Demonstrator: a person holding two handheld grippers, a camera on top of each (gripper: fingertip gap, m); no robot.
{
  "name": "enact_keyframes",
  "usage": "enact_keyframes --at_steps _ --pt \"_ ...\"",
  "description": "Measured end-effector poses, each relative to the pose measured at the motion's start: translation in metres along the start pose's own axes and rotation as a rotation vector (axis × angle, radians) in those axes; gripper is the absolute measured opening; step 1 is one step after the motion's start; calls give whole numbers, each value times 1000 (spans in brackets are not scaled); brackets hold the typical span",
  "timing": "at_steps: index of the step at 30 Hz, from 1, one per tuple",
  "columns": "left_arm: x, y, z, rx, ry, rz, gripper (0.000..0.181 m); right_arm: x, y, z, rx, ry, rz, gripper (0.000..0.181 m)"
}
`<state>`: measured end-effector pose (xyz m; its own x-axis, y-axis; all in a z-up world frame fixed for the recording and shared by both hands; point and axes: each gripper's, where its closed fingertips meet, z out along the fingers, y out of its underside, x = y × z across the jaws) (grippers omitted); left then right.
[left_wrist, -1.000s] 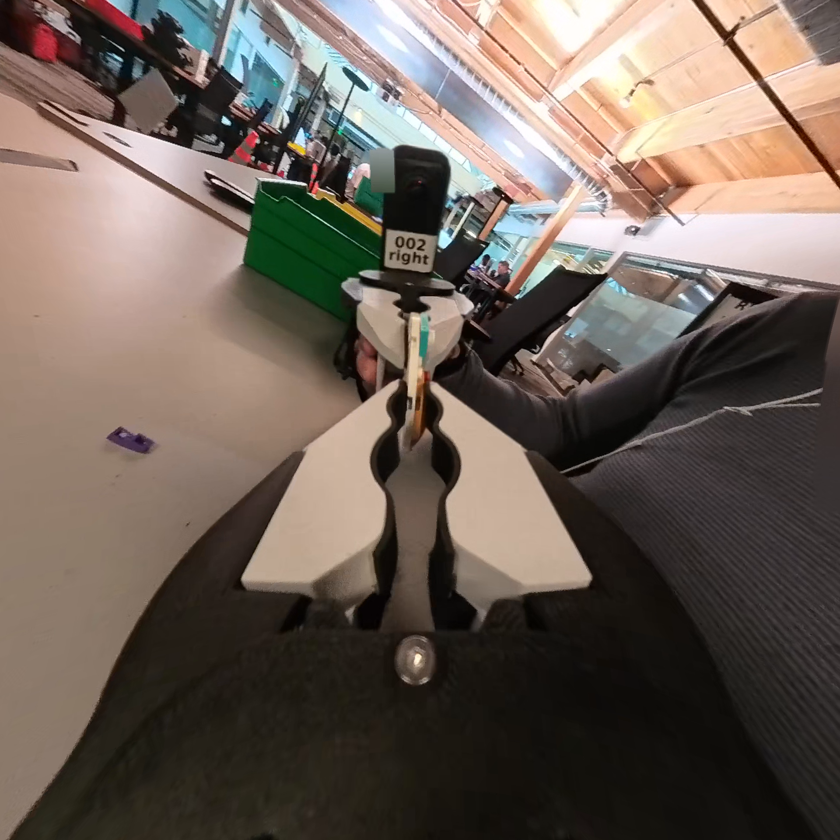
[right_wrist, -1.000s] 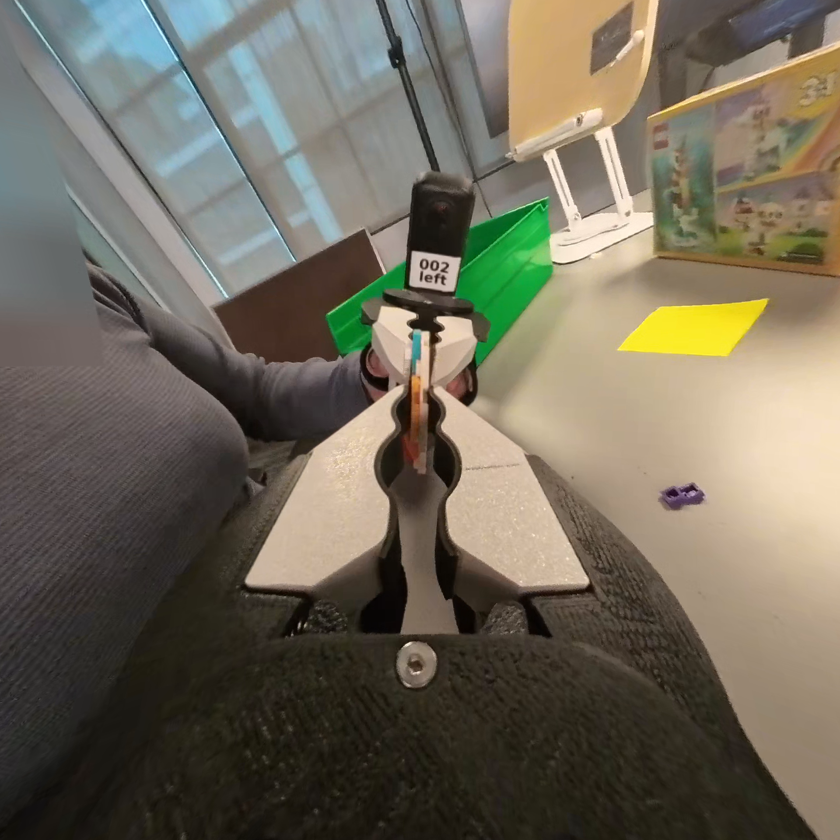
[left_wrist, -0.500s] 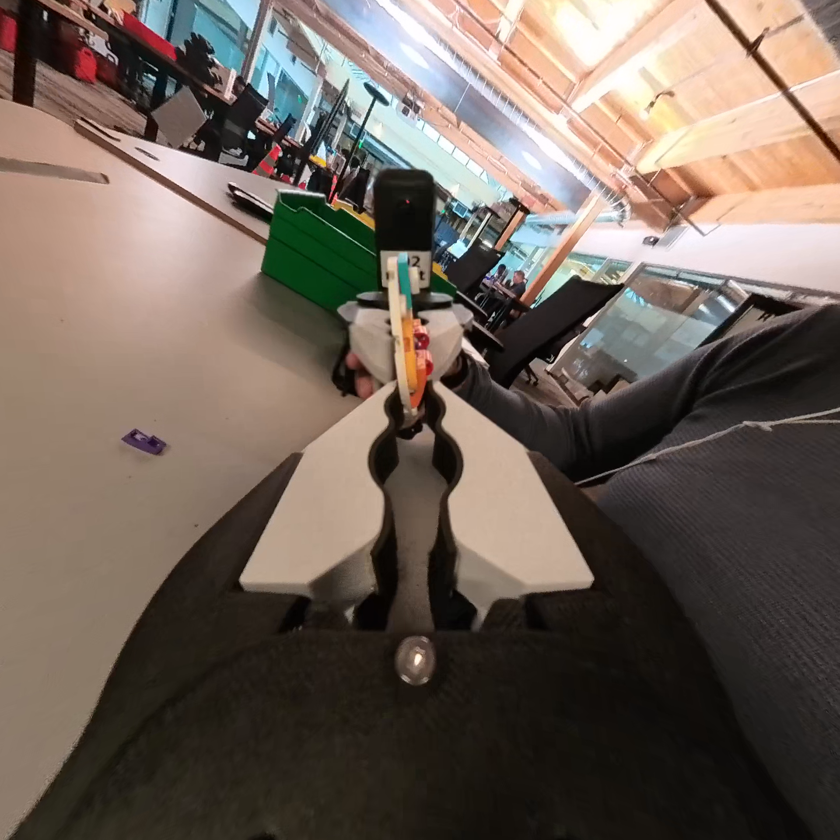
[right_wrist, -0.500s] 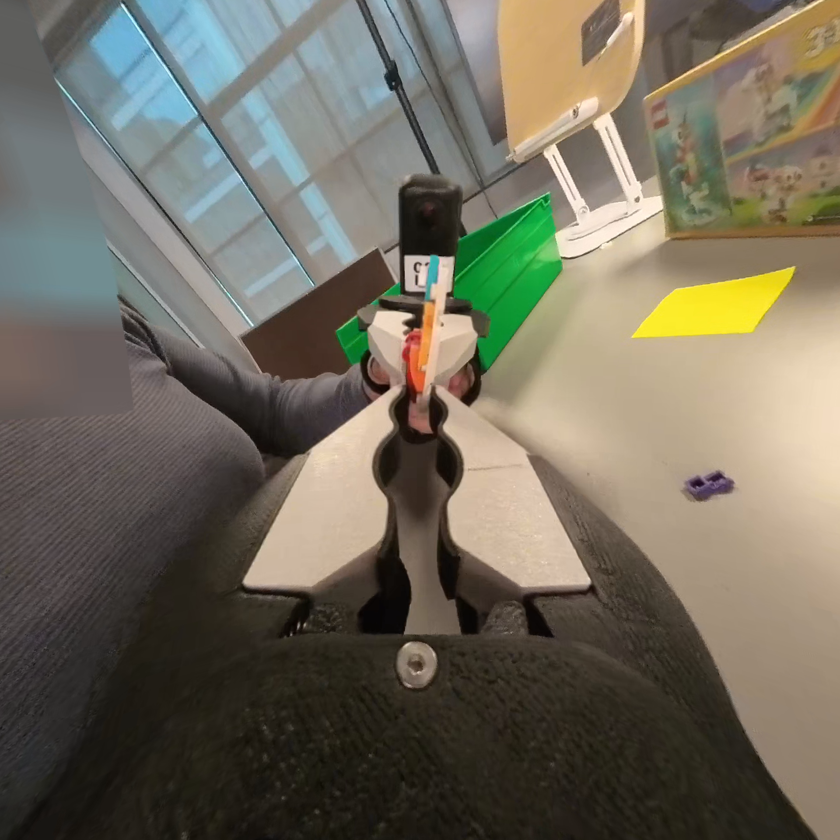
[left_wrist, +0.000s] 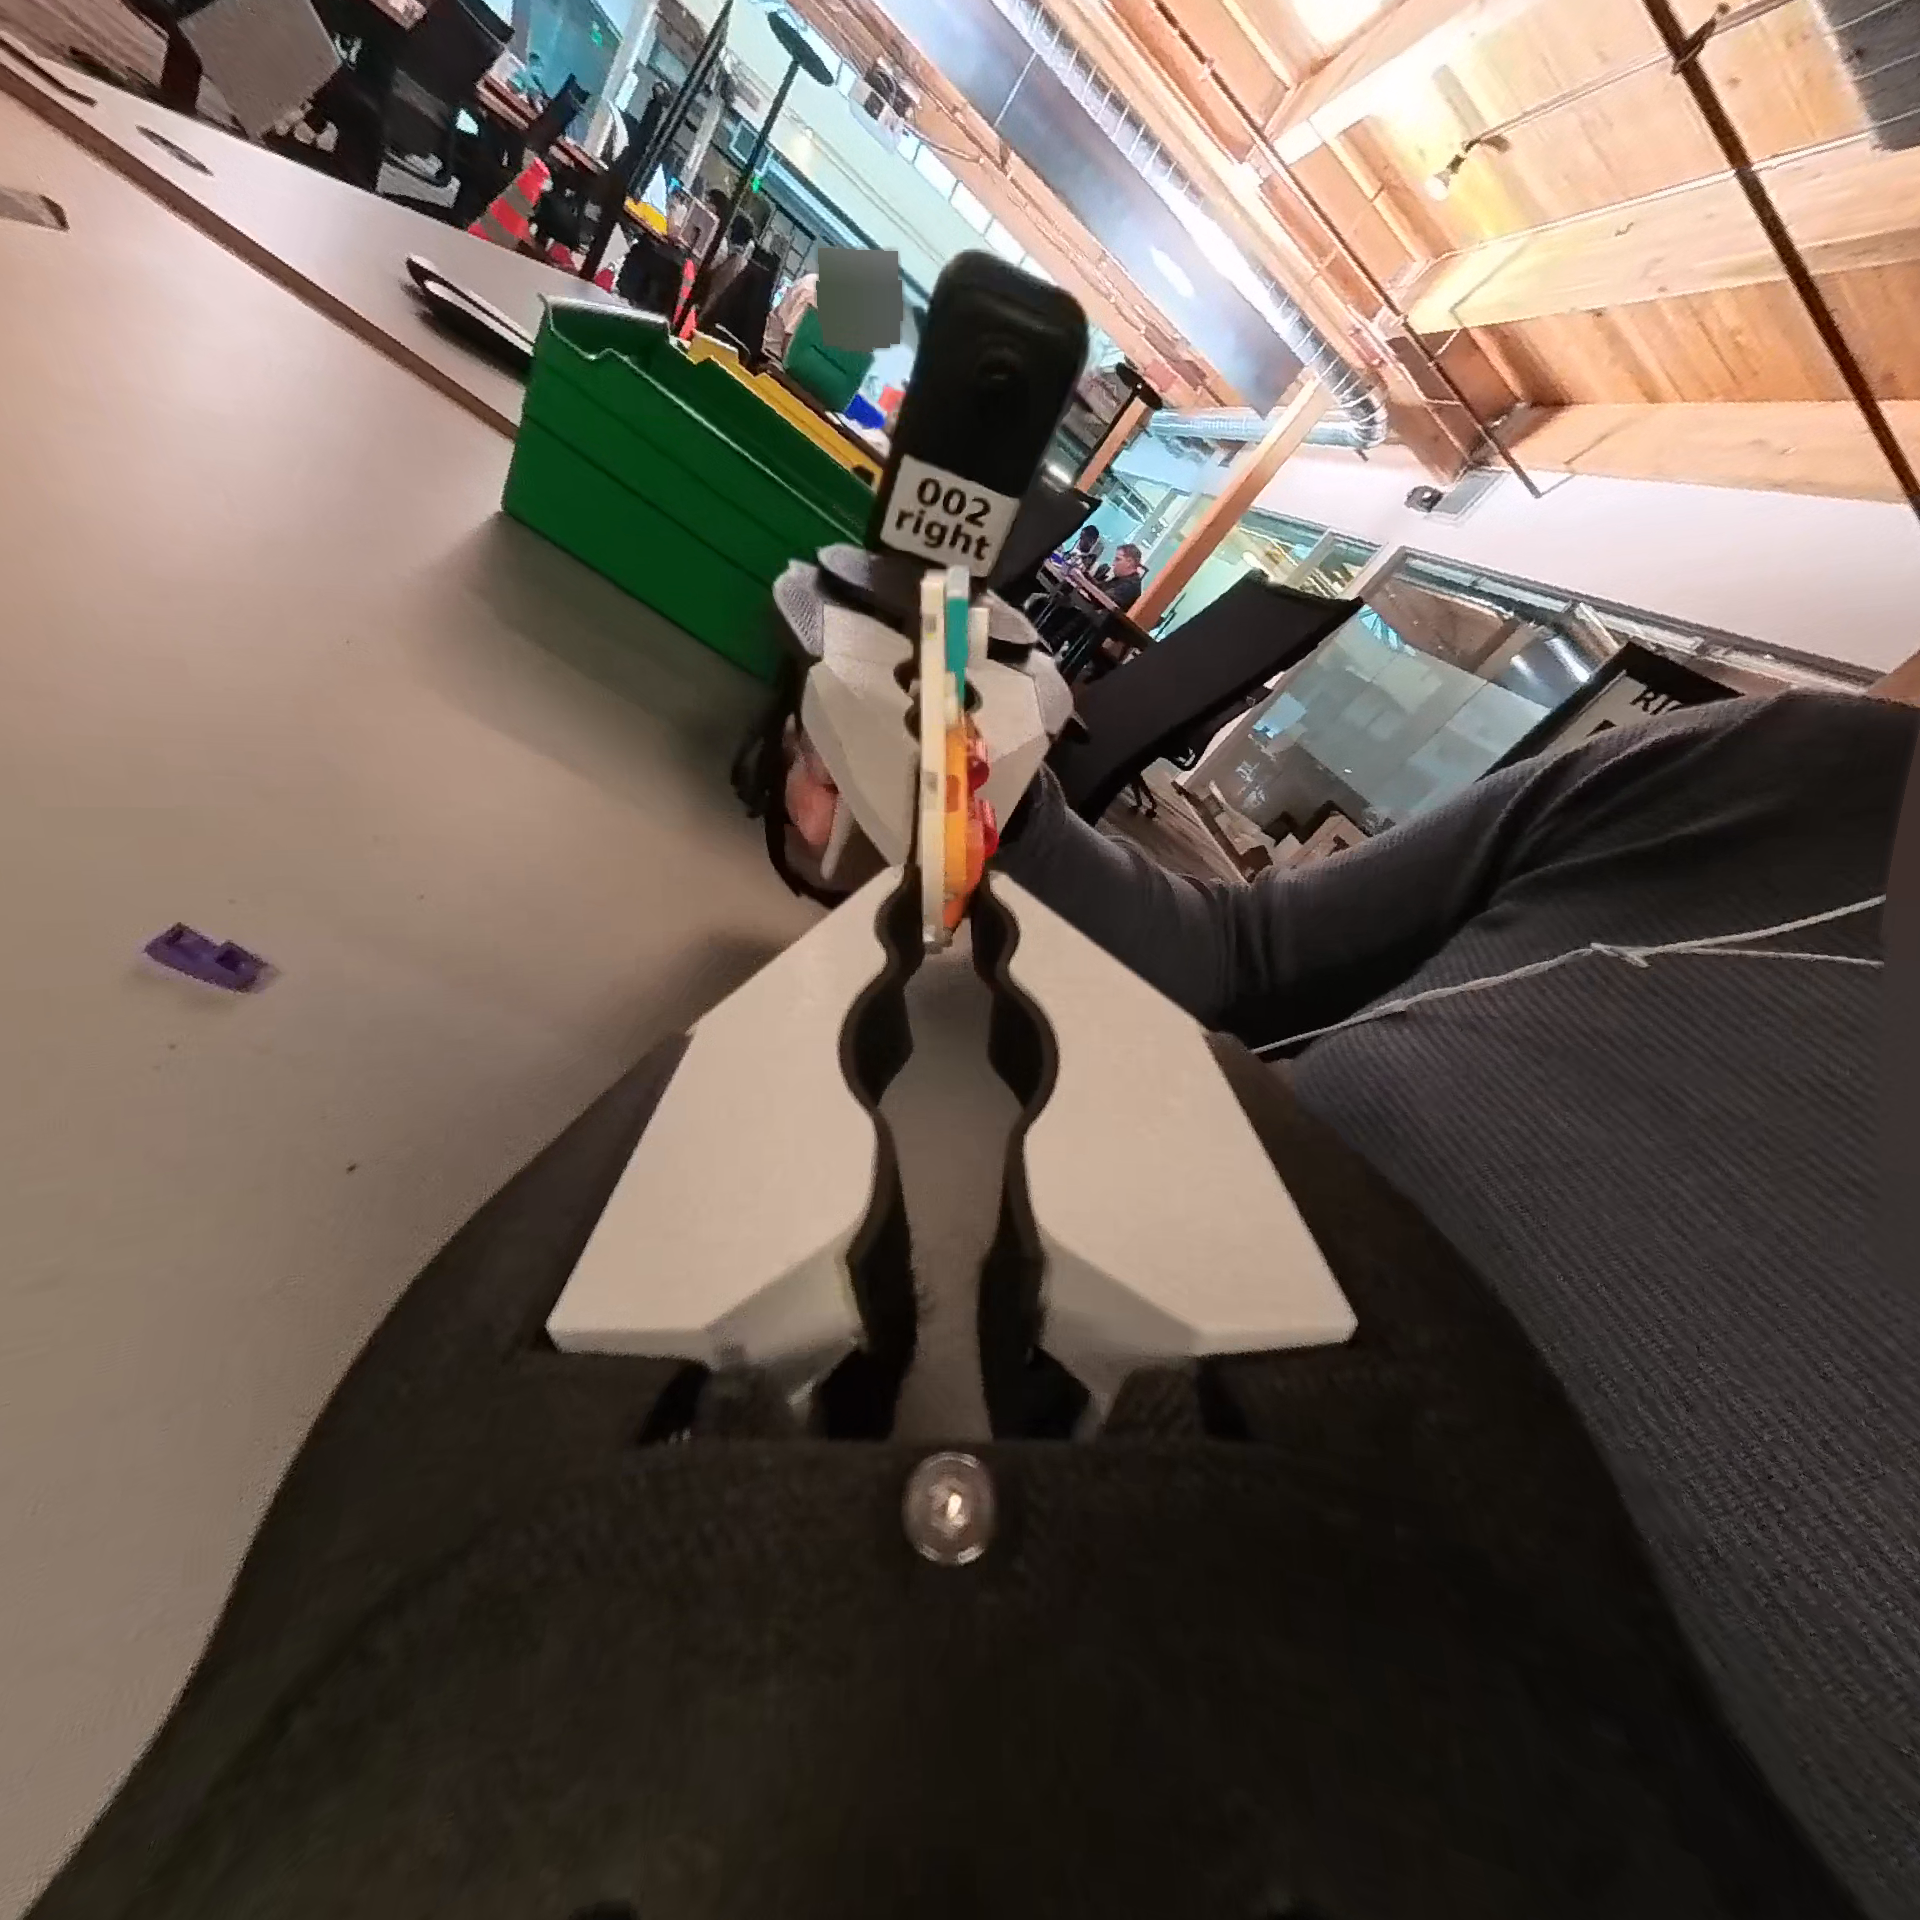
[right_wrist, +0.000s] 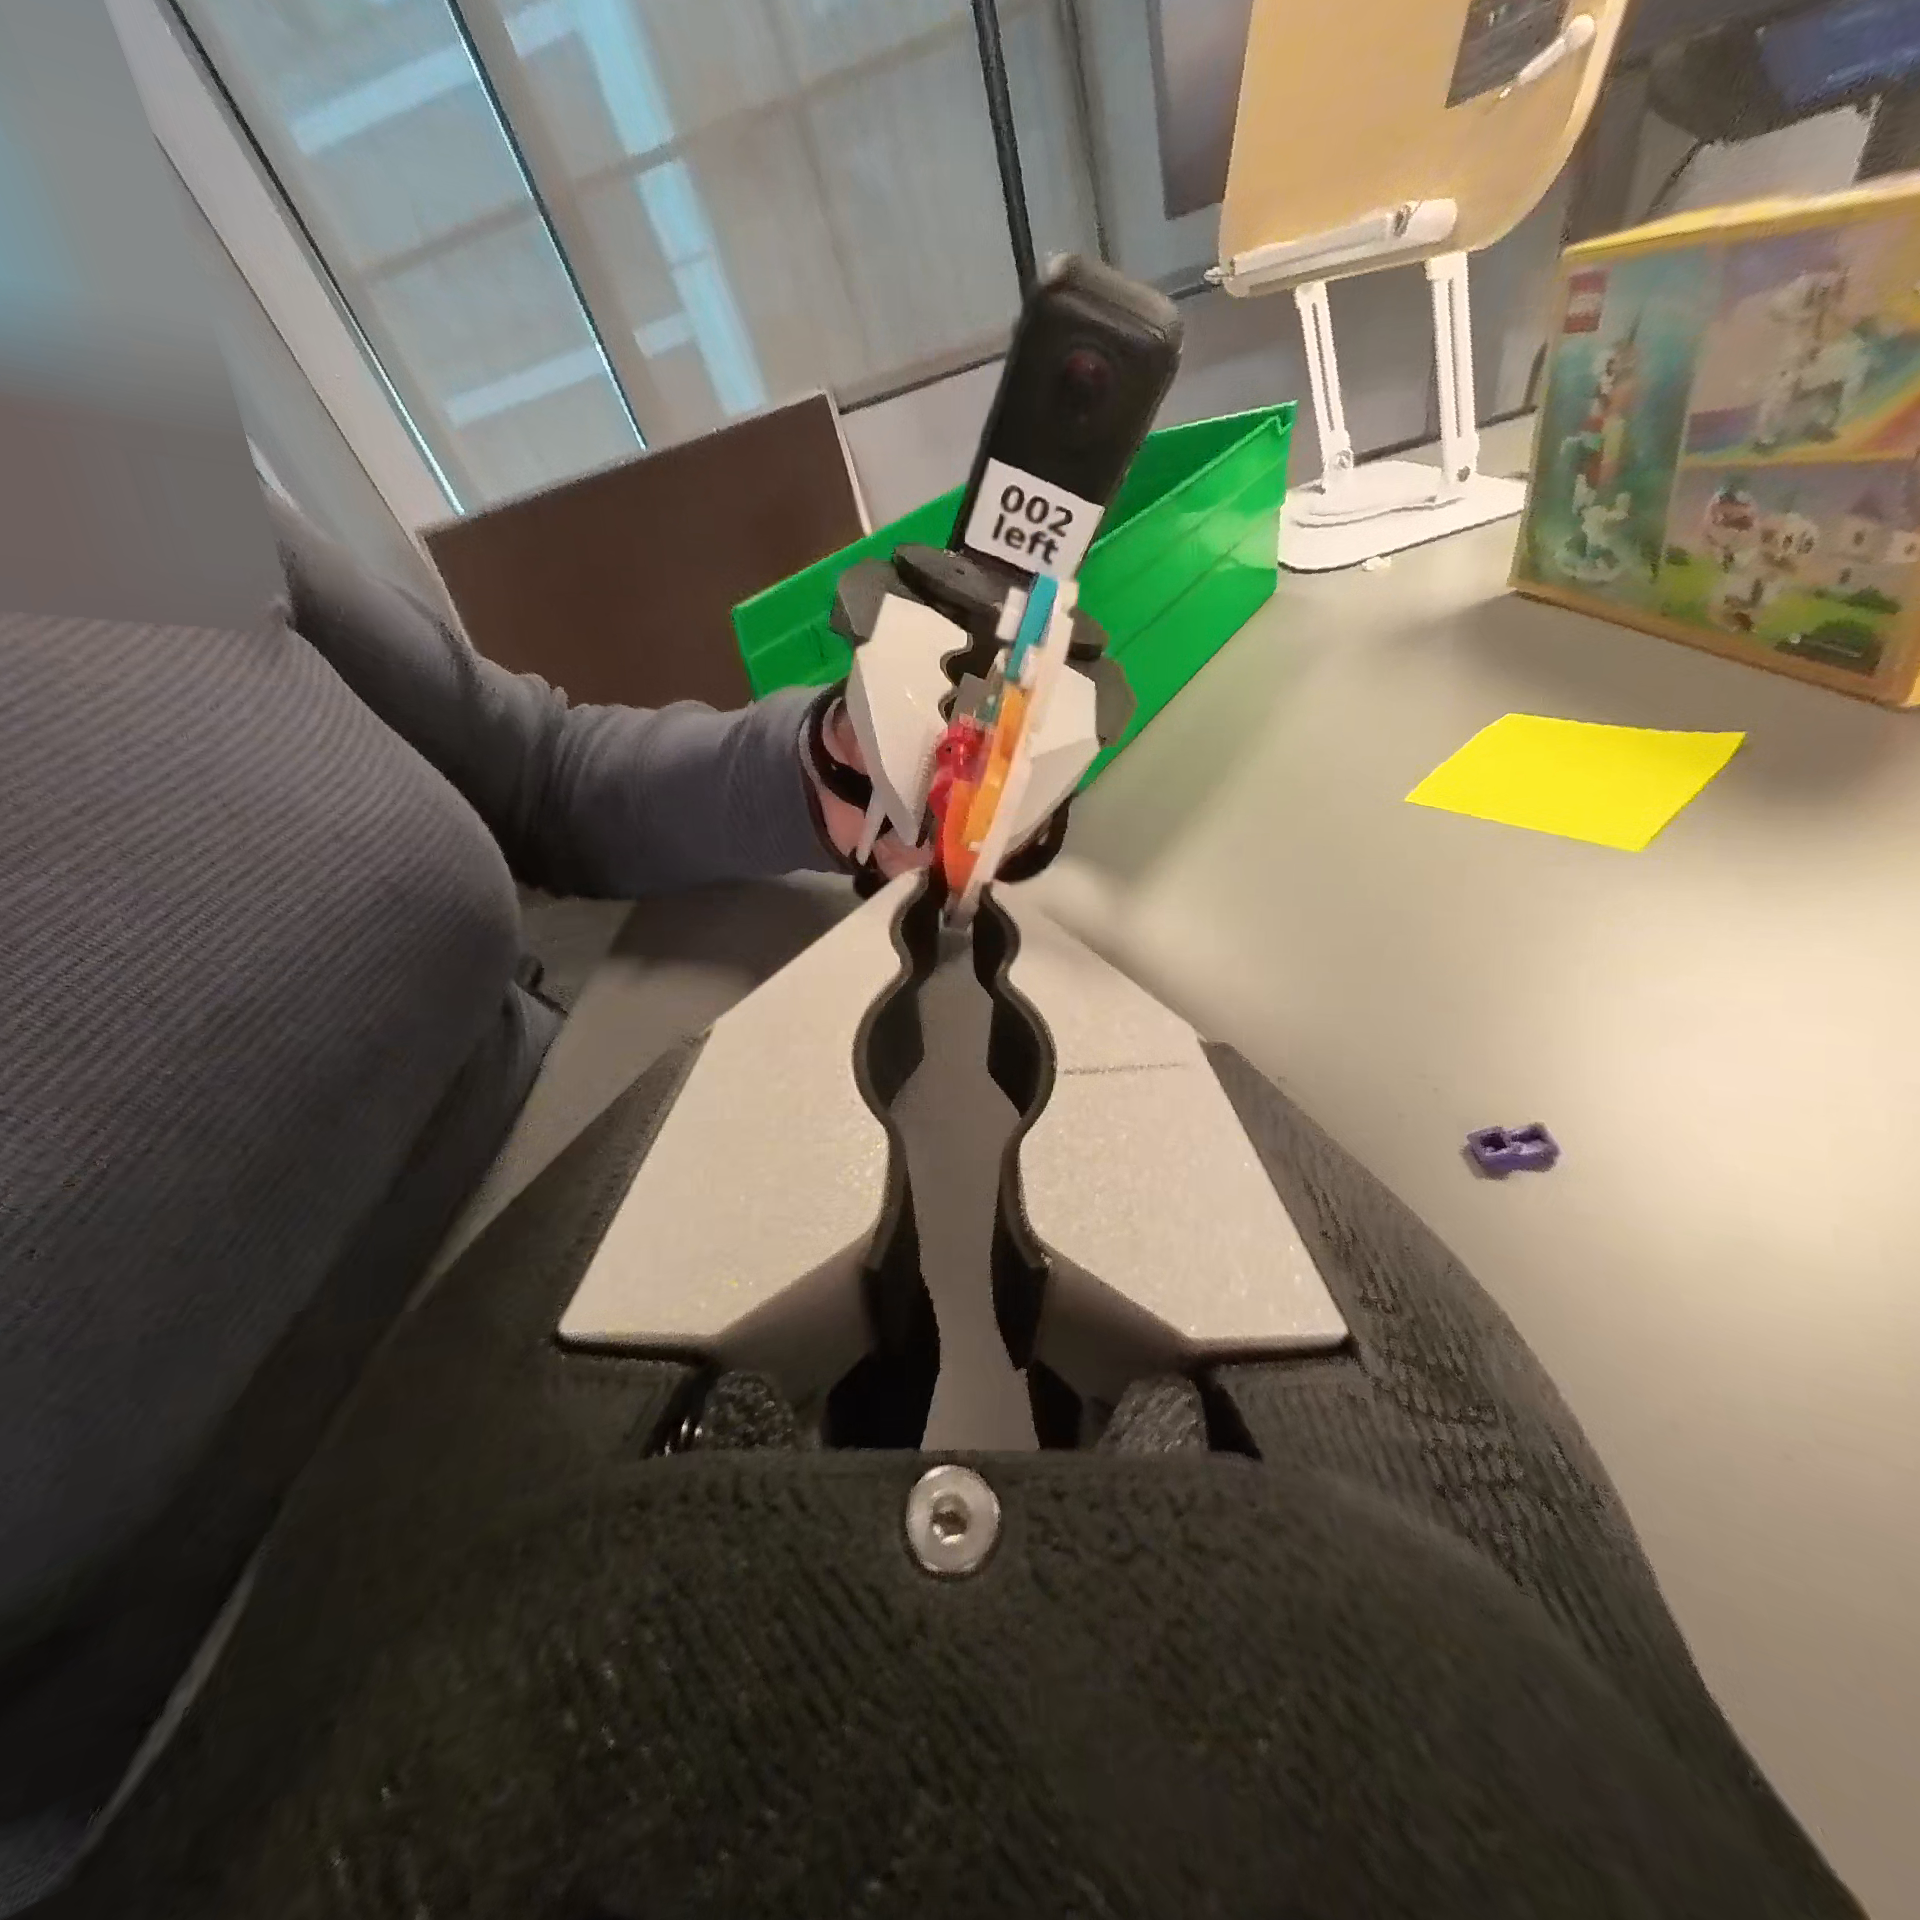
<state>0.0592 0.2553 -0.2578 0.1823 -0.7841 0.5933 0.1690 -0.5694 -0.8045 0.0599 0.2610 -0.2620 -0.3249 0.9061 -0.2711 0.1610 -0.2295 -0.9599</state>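
Note:
My left gripper (left_wrist: 940, 906) and my right gripper (right_wrist: 951, 902) face each other tip to tip above the grey table (left_wrist: 312, 727). Between them is a thin brick assembly (left_wrist: 943, 790): a white plate with orange, red and teal pieces. In the left wrist view its near end sits between my left pads, and its far end sits in the right gripper's jaws. In the right wrist view the assembly (right_wrist: 987, 769) leans to the right, its lower end between my right pads. Both grippers are shut on it.
A small purple brick (left_wrist: 203, 958) lies loose on the table, also in the right wrist view (right_wrist: 1514, 1148). Green bins (left_wrist: 665, 499) stand behind. A yellow sheet (right_wrist: 1579, 779), a toy box (right_wrist: 1725, 447) and a white stand (right_wrist: 1382, 499) are at the right. A grey sleeve (right_wrist: 582, 769) is close. Only a small space, under 4 cm, lies between the two pairs of fingers.
Both grippers and the assembly have tilted and shifted together. The opposite gripper now leans to the right in each view. The assembly stays between both pairs of pads.

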Motion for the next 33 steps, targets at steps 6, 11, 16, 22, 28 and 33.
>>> enact_keyframes --at_steps 6,11,16,22,28,33 --pt "2 -1 -2 23 61 -111 7 -1 -1 1 -19 42 -94 4" --pt "3 -7 -3 98 155 -241 7 0 -8 2 30 69 -121 5" --pt "-6 -15 -2 209 100 -208 6 9 -15 1 171 25 66 6" --pt "-10 -21 -2 257 39 -138 6 12 -17 2 204 19 127 10" --pt "-5 -21 1 258 78 -177 6 8 -14 5 155 41 43 3" --pt "6 -9 5 129 158 -206 7 -6 -5 2 27 19 -136 3"
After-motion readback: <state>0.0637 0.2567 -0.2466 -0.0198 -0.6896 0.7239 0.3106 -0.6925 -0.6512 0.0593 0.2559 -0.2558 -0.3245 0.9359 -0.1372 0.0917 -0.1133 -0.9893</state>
